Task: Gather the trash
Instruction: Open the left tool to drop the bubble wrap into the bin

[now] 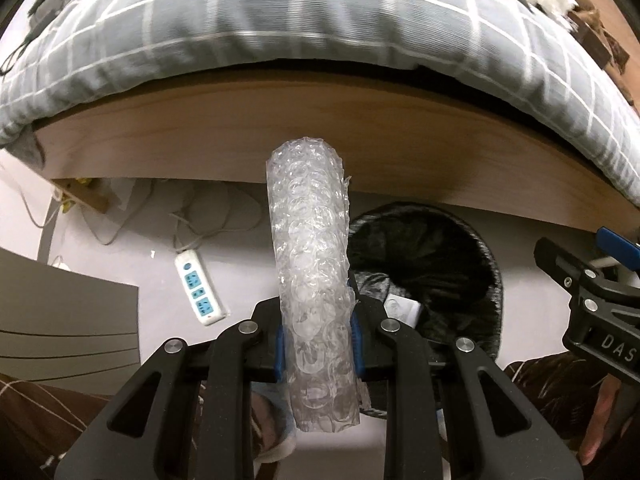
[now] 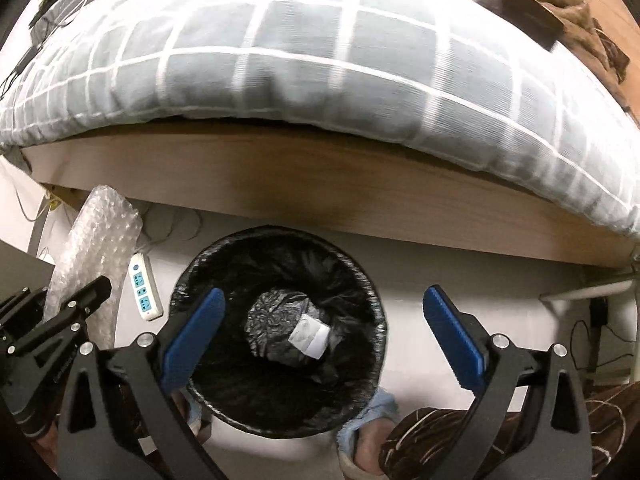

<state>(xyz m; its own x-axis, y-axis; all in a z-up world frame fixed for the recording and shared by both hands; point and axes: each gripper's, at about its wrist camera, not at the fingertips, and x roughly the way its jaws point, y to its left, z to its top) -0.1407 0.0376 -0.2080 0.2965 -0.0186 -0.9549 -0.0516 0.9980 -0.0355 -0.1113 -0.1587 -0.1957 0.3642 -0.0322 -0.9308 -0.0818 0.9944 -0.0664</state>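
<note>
My left gripper is shut on a roll of clear bubble wrap, held upright above the floor, just left of a round bin with a black liner. The roll also shows in the right wrist view, left of the bin. My right gripper is open and empty, directly above the bin, whose floor holds a small white packet on crumpled black plastic. The right gripper also shows at the right edge of the left wrist view.
A bed with a grey checked duvet and a wooden side board runs behind the bin. A white power strip with cords lies on the floor to the left. A grey panel is at the left. My slippered feet stand near the bin.
</note>
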